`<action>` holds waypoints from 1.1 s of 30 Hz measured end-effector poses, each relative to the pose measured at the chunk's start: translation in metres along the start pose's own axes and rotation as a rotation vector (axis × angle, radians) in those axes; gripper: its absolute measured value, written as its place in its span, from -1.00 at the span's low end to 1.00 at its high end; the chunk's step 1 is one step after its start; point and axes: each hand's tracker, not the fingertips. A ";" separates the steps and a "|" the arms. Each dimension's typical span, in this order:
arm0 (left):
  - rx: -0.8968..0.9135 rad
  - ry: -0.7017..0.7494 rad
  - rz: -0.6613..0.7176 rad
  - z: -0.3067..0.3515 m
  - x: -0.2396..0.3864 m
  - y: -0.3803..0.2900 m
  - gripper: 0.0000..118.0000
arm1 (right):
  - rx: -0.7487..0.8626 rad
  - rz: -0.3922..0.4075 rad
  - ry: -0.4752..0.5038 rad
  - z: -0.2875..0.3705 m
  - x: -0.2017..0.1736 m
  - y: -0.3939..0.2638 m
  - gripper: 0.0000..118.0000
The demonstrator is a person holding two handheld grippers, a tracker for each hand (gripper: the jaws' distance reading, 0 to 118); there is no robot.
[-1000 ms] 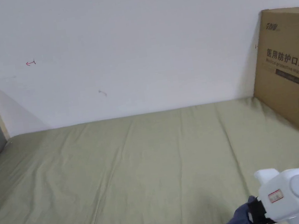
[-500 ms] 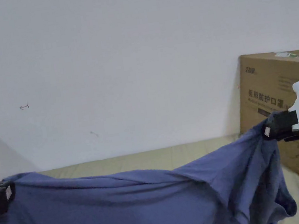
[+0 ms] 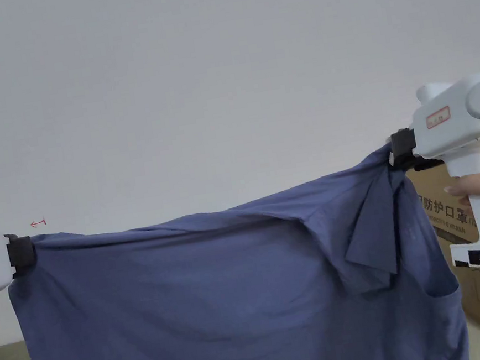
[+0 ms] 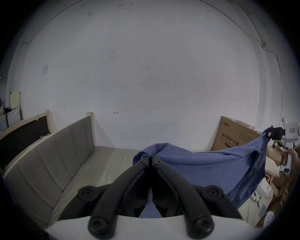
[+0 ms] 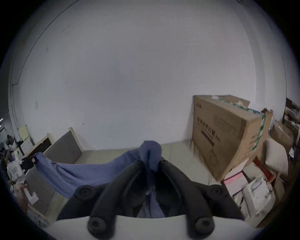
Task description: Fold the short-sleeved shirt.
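Shirt (image 3: pixel 221 292): soft blue knit, draped sheet between tongs.

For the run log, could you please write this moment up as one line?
phase: shirt held up, spread | left gripper: shut on blue shirt | right gripper: shut on blue shirt | below: bed | fold: not begun

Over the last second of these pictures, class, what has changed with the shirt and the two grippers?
Both grippers rose, lifting the blue short-sleeved shirt off the green bed sheet; it now hangs spread between the left gripper and right gripper. Both stayed clamped on it. The cardboard box stayed put.
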 end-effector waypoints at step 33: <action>-0.889 -0.166 -0.013 0.118 -0.062 -0.367 -0.97 | -0.841 -0.156 0.027 0.100 0.128 -0.453 -0.85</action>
